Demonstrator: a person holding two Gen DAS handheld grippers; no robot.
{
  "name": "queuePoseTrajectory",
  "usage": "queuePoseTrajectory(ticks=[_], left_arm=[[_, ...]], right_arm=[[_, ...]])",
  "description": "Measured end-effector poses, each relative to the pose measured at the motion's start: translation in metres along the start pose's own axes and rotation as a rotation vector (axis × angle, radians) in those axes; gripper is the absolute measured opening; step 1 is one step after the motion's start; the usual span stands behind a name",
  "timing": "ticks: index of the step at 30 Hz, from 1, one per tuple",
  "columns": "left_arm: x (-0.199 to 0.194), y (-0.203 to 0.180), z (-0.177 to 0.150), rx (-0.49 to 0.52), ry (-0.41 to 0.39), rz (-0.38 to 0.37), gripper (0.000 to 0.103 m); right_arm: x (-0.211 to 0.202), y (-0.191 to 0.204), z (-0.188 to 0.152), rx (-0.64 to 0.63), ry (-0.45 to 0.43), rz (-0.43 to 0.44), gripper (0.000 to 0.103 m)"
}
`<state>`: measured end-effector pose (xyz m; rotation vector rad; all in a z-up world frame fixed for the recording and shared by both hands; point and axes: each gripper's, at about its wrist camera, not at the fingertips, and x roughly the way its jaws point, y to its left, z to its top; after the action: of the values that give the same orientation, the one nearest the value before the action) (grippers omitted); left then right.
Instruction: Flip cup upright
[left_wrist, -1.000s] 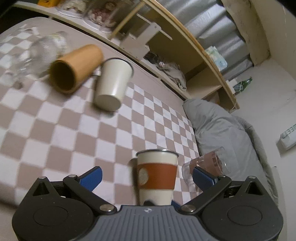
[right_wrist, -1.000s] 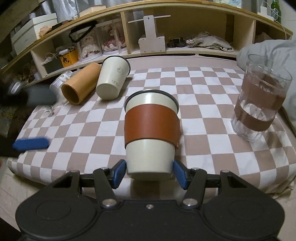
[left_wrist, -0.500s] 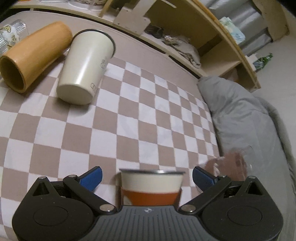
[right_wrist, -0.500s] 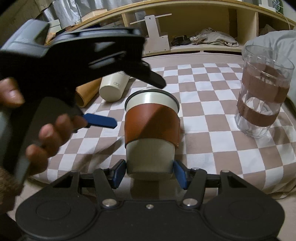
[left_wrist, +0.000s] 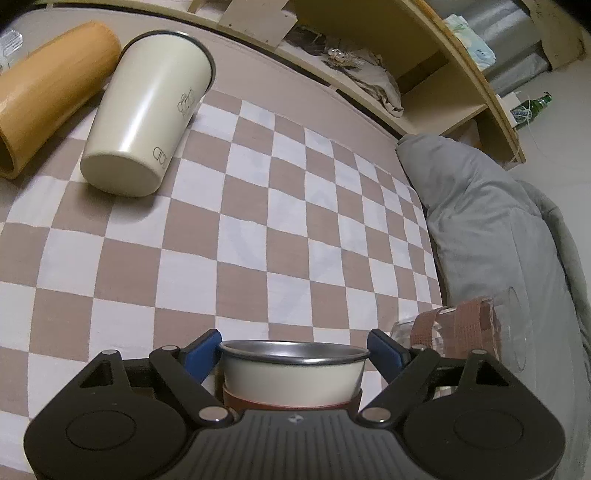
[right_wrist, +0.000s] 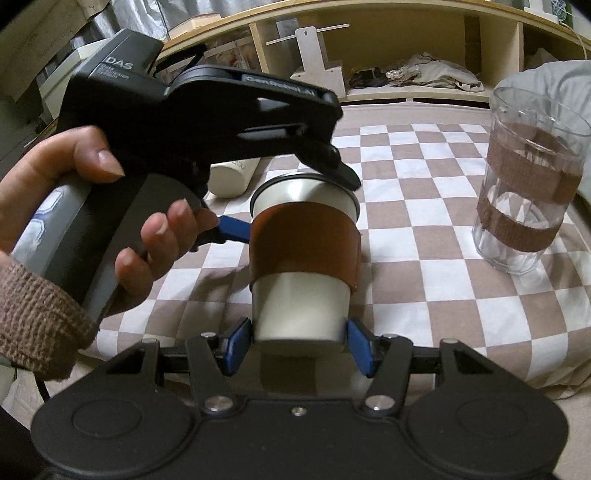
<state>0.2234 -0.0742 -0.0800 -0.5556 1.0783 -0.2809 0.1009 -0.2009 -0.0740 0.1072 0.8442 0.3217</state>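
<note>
Upright, sleeved cup (right_wrist: 303, 258) mouth up, right gripper (right_wrist: 300, 341) clamping base, left gripper (left_wrist: 294, 350) spread.

Black grippers (right_wrist: 300, 341), blue fingertips (right_wrist: 236, 343); bare hand (right_wrist: 122, 225) — brown, seemingly knitted cuff.

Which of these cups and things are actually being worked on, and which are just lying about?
In the job:
sleeved cup, standing upright
right gripper, around its base
left gripper, around its rim

Just lying about:
cream cup, on its side
orange tube, on its side
taped glass, upright
grey pillow
</note>
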Motion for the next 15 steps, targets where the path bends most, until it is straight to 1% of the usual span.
queuePoseTrajectory(ticks=[3, 8, 11, 15], left_arm=[[-0.007, -0.004, -0.003, 0.029, -0.024, -0.002, 0.085], [-0.028, -0.031, -0.012, 0.180, -0.102, -0.011, 0.085], [-0.038, -0.051, -0.019, 0.278, -0.138, -0.016, 0.085], [-0.041, -0.073, -0.027, 0.359, -0.160, -0.027, 0.085]], right_arm=[[0.000, -0.001, 0.000, -0.001, 0.002, 0.004, 0.058], [0.000, -0.006, 0.001, 0.014, 0.006, 0.018, 0.058], [0.001, -0.012, 0.003, 0.028, 0.003, -0.004, 0.057], [0.007, -0.022, 0.008, 0.064, -0.005, -0.072, 0.054]])
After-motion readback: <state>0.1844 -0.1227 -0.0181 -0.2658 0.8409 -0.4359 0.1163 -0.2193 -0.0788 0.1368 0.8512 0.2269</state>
